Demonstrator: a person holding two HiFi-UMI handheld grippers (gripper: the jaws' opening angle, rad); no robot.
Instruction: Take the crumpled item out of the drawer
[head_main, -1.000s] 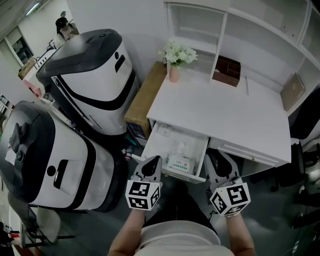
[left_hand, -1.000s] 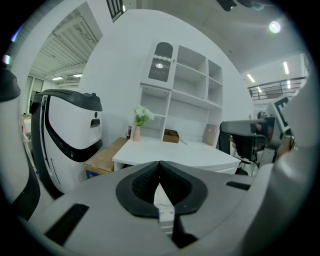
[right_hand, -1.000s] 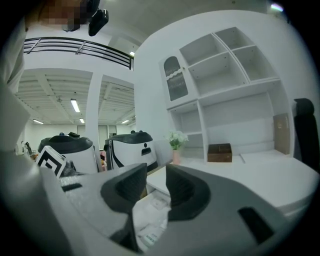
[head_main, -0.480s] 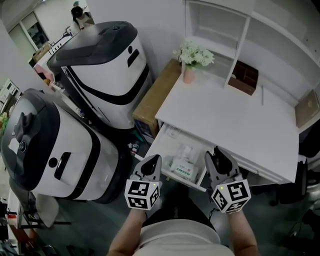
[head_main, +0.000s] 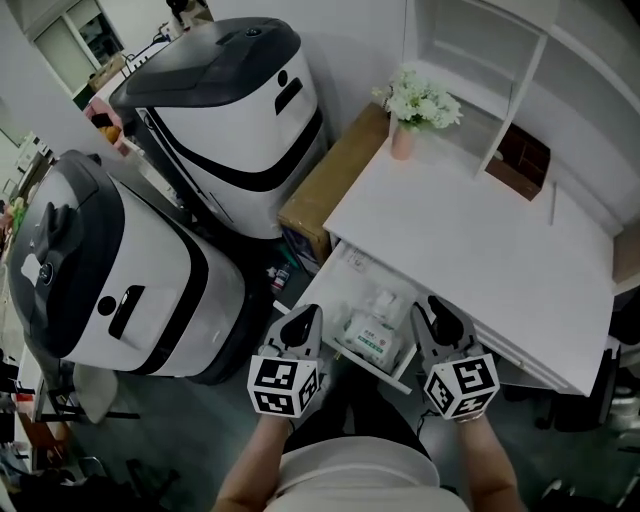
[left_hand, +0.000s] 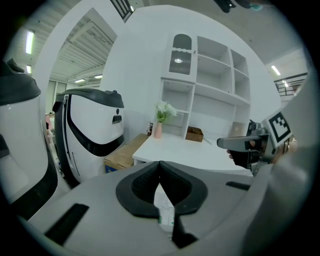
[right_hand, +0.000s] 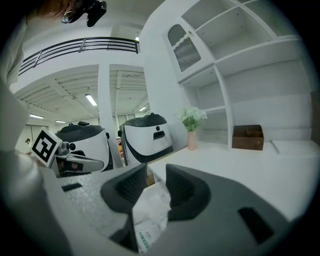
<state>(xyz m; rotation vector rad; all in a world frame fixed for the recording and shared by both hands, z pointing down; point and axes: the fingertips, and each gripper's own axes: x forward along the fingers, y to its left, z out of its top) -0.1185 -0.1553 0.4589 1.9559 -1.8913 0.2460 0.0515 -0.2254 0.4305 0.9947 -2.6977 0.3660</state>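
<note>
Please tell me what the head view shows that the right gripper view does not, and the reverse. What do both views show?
Only the head view: the whole open drawer from above, and the marker cube on the right hand-held gripper.

Only the right gripper view: the gap between that gripper's jaws, which stand apart, and a railing high up.

Both: the crumpled item, the flowers, the brown box, the white machines and the left hand-held gripper.

Left claw (head_main: 302, 322) closed, right claw (head_main: 438, 312) parted, side by side.
</note>
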